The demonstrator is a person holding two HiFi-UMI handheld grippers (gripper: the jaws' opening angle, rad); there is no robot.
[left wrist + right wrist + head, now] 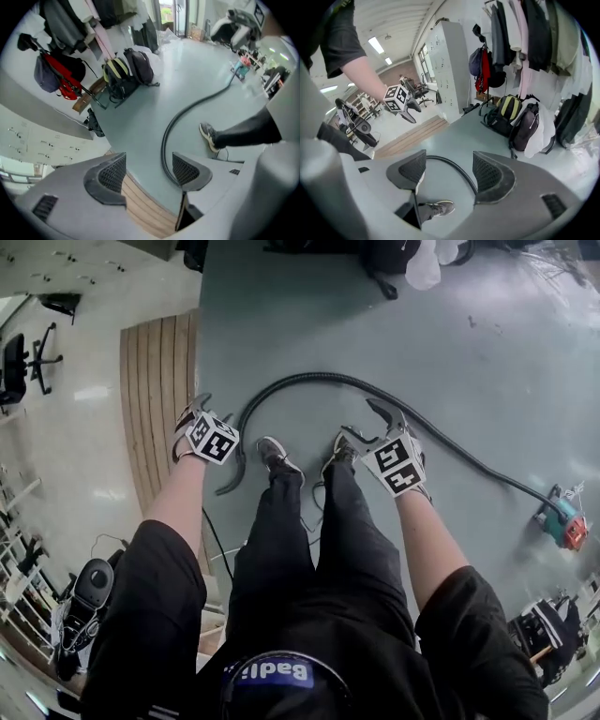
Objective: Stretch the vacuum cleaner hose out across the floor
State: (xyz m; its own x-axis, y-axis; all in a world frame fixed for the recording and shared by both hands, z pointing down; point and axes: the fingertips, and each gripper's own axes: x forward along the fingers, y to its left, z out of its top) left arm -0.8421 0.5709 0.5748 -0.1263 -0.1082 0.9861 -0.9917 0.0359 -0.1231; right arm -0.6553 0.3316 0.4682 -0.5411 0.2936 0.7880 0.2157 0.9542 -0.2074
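While our left gripper (149, 169) and right gripper (449, 171) stand wide open, holding nothing, we list one black hose (319, 377) curving across the grey floor (375, 324).

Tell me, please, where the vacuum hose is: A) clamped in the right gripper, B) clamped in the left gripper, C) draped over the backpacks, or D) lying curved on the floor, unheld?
D: the hose arcs across the floor, and the left gripper and right gripper have jaws apart and empty.

grey-green floor (328, 315), wooden strip (155, 399), hanging coats (534, 28), backpacks (511, 117)
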